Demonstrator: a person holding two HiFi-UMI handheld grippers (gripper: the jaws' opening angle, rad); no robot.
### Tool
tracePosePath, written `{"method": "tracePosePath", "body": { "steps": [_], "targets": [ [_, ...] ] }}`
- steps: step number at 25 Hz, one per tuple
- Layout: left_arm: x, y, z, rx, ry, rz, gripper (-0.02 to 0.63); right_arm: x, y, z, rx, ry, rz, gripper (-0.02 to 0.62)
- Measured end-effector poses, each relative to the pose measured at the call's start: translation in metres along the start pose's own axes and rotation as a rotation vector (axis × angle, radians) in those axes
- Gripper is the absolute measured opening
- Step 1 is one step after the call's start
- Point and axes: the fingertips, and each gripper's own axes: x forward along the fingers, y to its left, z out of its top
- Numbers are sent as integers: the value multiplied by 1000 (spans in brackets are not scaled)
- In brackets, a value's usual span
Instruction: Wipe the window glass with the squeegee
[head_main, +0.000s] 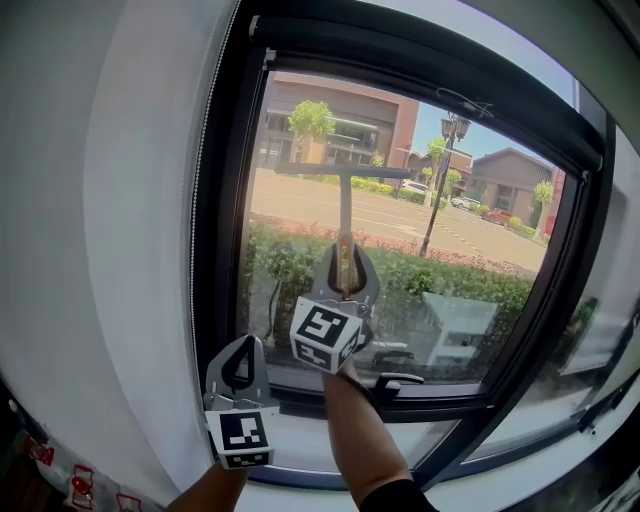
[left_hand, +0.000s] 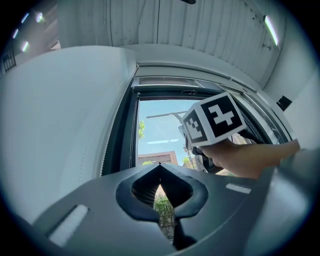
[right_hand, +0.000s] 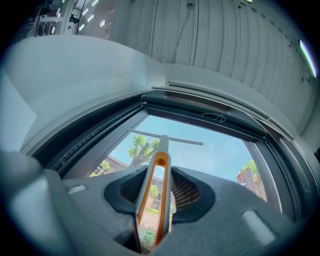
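While the right gripper (right_hand: 159, 197) is clamping its jaws on the orange-lined handle of the squeegee (head_main: 344, 205), the tool is standing straight up out of the jaws. Its crossbar blade is lying level in the upper left part of the window glass (head_main: 470, 230), well above the gripper and apparently pressed to the pane. Gripping low on the handle is probably giving reach, so the blade is working high up while the hand is operating from below. A downward pull from there would likely be clearing a vertical strip. Further out, the left gripper (head_main: 238, 372) is hanging lower and to the left, just beside the dark window frame (head_main: 222, 220), with its jaws closed together and nothing between them. It is seemingly sitting clear of the blade's path.
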Motion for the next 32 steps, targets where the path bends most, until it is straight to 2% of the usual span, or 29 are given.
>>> {"method": "tracePosePath", "body": {
  "steps": [2,5,10,17,25,32],
  "targets": [
    [4,-5,4,-21,-19,-10,15,12,-15,12,4,-10,-12,117],
    [10,-9,3,3,-17,-10,15,32,-35,26,-11,-18,-28,117],
    [20,-8,23,20,-62,-3,15,65,-63,38,-30,-14,-54,117],
    [36,-5,33,33,-89,18,15,89,-81,58,-26,-47,-66,117],
    [56,4,63,56,-151,41,15,114,-107,62,20,-44,-77,117],
    [66,-5,73,61,-177,31,15,119,-110,65,27,-65,-70,117]
  ]
}}
